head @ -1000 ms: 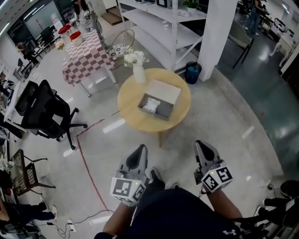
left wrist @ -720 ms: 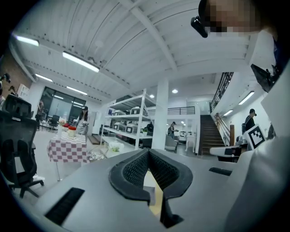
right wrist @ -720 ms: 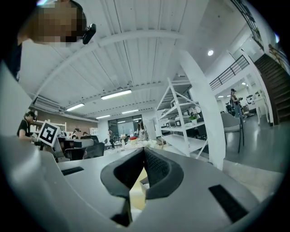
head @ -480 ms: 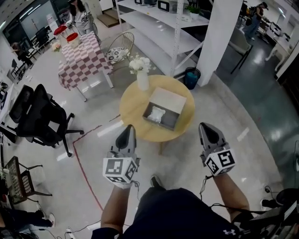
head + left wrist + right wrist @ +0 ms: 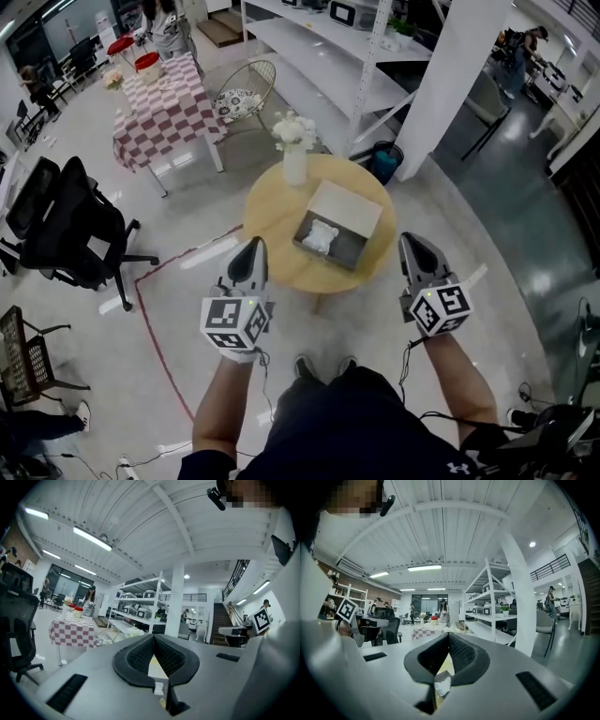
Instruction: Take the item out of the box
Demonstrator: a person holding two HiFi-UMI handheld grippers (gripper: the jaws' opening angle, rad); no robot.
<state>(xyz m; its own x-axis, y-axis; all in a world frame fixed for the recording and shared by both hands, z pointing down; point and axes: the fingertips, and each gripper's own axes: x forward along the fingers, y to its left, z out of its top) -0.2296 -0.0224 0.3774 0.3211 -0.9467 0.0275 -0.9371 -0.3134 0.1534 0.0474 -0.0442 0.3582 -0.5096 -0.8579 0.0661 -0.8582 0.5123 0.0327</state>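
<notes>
Left gripper (image 5: 252,248): jaws closed tip to tip, nothing between them. Right gripper (image 5: 406,242): the same, closed and empty. Both are held in the air on the near side of the round table (image 5: 272,202). Open box (image 5: 354,201) sits on the table, white item (image 5: 321,234) lying inside. Flower vase (image 5: 294,167) near the box.

Glossy grey floor (image 5: 525,234), round wooden table (image 5: 272,211), checkered table (image 5: 164,98), black office chair (image 5: 66,220), white shelving (image 5: 319,47)
</notes>
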